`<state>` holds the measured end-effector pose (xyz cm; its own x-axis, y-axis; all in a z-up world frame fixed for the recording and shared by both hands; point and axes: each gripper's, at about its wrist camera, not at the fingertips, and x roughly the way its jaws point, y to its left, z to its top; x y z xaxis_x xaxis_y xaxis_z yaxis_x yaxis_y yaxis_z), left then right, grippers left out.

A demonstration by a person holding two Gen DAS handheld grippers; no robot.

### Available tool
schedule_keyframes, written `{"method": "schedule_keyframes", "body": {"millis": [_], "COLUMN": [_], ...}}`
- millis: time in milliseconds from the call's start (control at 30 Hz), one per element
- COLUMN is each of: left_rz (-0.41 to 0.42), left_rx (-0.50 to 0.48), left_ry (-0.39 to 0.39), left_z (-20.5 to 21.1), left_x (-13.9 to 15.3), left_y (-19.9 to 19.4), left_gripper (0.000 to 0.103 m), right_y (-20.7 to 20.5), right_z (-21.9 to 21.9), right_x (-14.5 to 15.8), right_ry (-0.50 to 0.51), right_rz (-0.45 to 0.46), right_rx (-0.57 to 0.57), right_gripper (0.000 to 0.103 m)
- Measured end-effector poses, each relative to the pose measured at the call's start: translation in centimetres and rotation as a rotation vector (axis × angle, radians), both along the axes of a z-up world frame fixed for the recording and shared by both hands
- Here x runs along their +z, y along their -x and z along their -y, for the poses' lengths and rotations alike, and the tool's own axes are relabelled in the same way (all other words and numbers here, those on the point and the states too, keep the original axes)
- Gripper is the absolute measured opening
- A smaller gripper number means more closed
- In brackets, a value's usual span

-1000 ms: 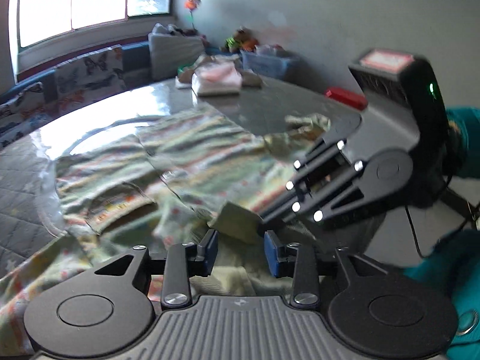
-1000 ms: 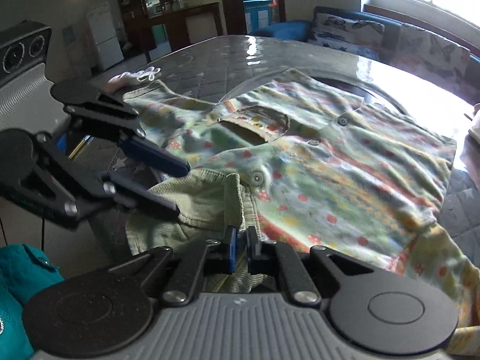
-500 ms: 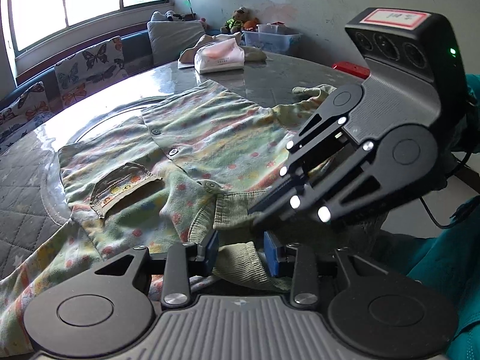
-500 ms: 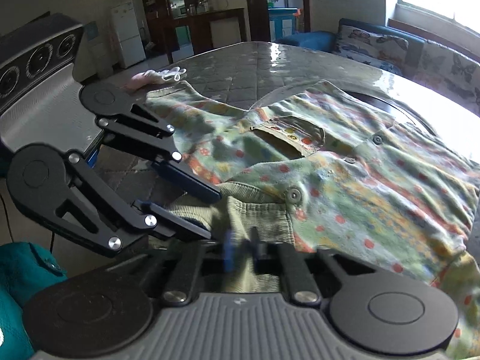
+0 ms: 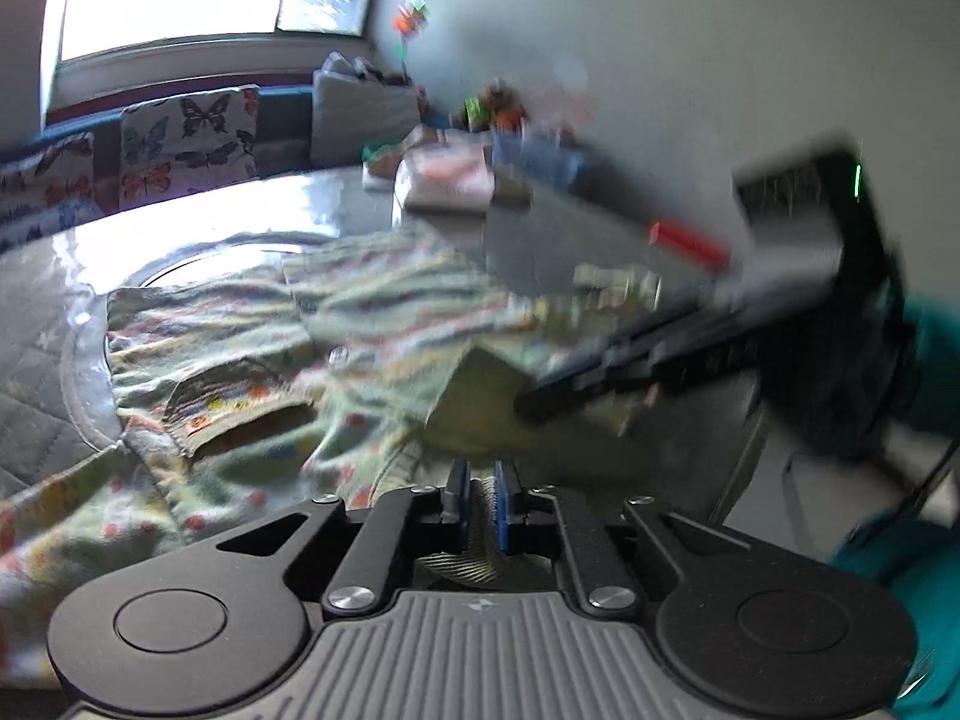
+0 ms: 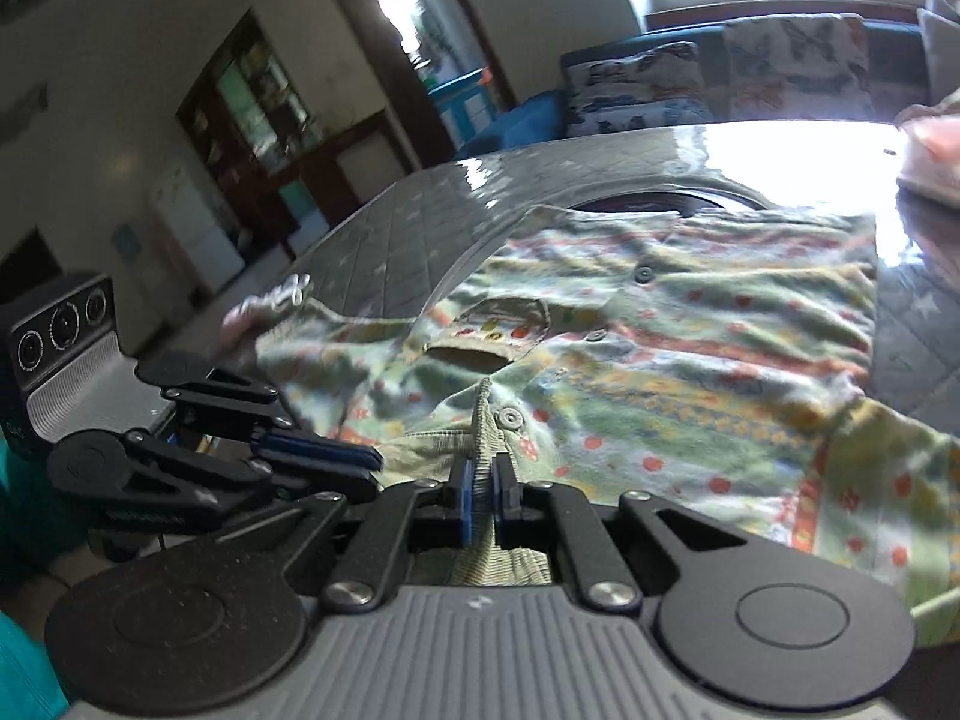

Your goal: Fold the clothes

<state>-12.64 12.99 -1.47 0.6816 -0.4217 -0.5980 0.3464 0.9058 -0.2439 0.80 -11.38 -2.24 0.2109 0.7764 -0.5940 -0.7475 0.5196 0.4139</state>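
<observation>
Your left gripper (image 5: 480, 501) and your right gripper (image 6: 482, 501) each have narrow jaws pinching the ribbed collar of the shirt (image 6: 690, 348), which lies spread on the table (image 6: 396, 240).

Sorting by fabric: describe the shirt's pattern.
Pale green shirt with multicoloured stripes and red dots, clearest in the right wrist view.

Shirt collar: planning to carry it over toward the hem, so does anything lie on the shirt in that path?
Nothing visible does. Both tools, left and right, grip the collar; the shirt beyond is bare.
</observation>
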Motion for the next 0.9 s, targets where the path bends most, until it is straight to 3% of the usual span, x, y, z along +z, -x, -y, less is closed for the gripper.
{"method": "schedule_keyframes", "body": {"millis": [133, 200, 500, 900], "left_rz": [0.007, 0.003, -0.102, -0.060], "left_rx": [0.033, 0.033, -0.025, -0.085], "left_ry": [0.142, 0.174, 0.122, 0.061], "left_z": [-1.2, -1.2, -0.4, 0.1], "left_x": [0.4, 0.0, -2.9, -1.4], "left_y": [-0.1, -0.3, -1.2, -2.3], "left_gripper": [0.009, 0.009, 0.009, 0.013], "right_y": [-0.4, -0.4, -0.3, 0.1], "right_z": [0.6, 0.7, 0.5, 0.2], "right_x": [-0.1, -0.1, 0.0, 0.3], "right_ry": [-0.028, -0.036, -0.042, -0.024], "right_rz": [-0.014, -0.017, -0.012, 0.017], "right_rx": [-0.037, -0.046, -0.039, -0.020], "right_gripper": [0.006, 0.005, 0.005, 0.006]}}
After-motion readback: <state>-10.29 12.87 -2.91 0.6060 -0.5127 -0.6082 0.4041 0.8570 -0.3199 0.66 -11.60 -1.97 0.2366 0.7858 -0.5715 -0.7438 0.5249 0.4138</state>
